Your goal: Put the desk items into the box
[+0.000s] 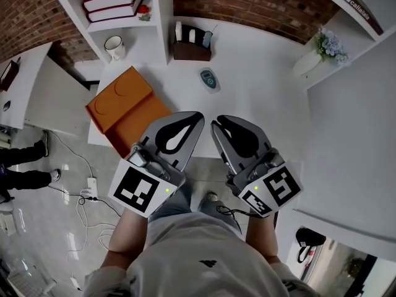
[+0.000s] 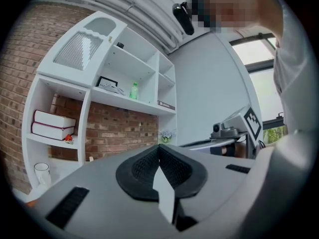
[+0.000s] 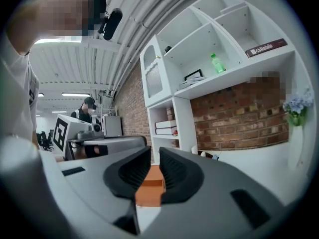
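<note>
Task judged not begun.
- Open orange cardboard box [image 1: 127,109] at left edge of white desk [image 1: 263,107], apparently empty.
- Small oval grey-teal device [image 1: 210,80] on desk, apart from box.
- Left gripper [image 1: 197,117]: jaws pressed together, empty.
- Right gripper [image 1: 215,124]: jaws slightly parted, nothing between.

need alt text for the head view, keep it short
A person's left gripper and right gripper hover side by side at the near edge of a white desk. On it lie an open orange box, a small remote and a brown organizer.
</note>
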